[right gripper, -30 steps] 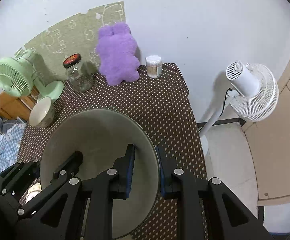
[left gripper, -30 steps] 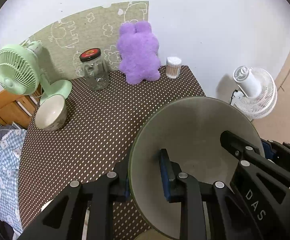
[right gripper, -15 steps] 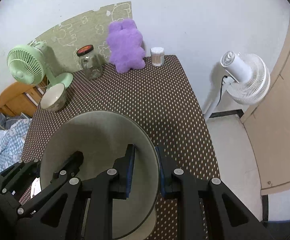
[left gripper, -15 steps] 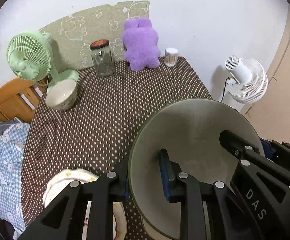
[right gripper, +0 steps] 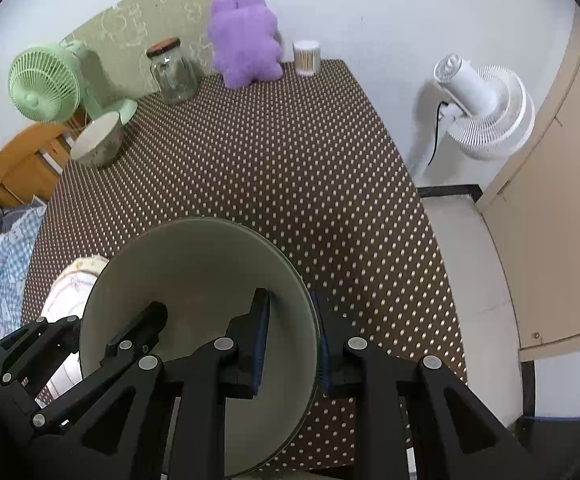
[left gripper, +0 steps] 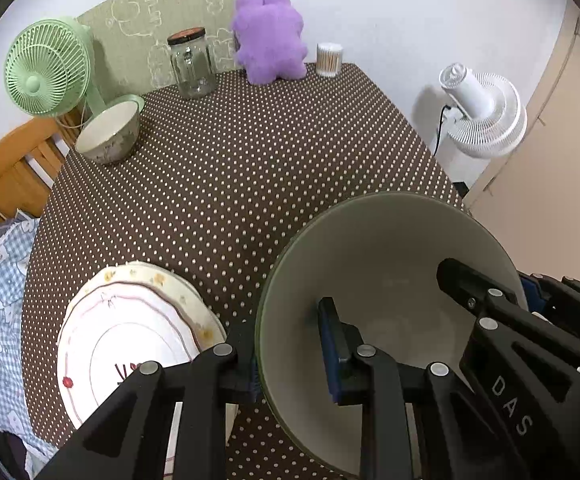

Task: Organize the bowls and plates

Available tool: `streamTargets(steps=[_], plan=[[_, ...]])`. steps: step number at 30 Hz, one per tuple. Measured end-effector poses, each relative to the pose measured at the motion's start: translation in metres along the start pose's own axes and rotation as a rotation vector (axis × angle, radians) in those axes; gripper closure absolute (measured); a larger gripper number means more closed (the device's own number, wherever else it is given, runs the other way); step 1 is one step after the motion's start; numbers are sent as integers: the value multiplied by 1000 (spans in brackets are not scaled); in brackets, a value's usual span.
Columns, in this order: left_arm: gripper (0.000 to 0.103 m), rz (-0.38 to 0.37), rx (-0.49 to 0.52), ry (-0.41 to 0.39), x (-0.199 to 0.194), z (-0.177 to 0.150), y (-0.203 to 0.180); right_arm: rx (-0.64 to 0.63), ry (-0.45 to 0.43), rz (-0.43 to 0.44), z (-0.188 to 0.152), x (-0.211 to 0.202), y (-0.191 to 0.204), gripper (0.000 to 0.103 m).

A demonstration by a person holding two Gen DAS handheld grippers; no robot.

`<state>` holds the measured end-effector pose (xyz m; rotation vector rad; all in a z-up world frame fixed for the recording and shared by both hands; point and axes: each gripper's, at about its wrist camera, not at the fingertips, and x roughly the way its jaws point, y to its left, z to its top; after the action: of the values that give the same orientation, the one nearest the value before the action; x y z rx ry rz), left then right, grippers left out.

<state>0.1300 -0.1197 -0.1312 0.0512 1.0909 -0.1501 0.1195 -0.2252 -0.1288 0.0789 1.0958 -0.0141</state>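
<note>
Both the left gripper (left gripper: 288,354) and the right gripper (right gripper: 290,344) were clamped on opposite rims of the large green bowl (left gripper: 390,280), held above the table (left gripper: 250,168), leaving it, the stacked plates (left gripper: 130,320) and the small bowl (left gripper: 108,132) apparently ungrouped.

Left gripper (left gripper: 290,344) and right gripper (right gripper: 292,340), both angled steeply downward, side by side; each pair of jaws is clamped across opposite walls of one shared bowl (left gripper: 390,264).
</note>
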Motion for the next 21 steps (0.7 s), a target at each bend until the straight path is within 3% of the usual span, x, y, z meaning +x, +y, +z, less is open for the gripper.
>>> streamTargets(steps=[15,21], plan=[[80,68,10,46,17,-18,4,-9,64,16,-21,30,8,79],[79,78,0,37,18,-15,2,-9,52,12,-19,32,7,79]])
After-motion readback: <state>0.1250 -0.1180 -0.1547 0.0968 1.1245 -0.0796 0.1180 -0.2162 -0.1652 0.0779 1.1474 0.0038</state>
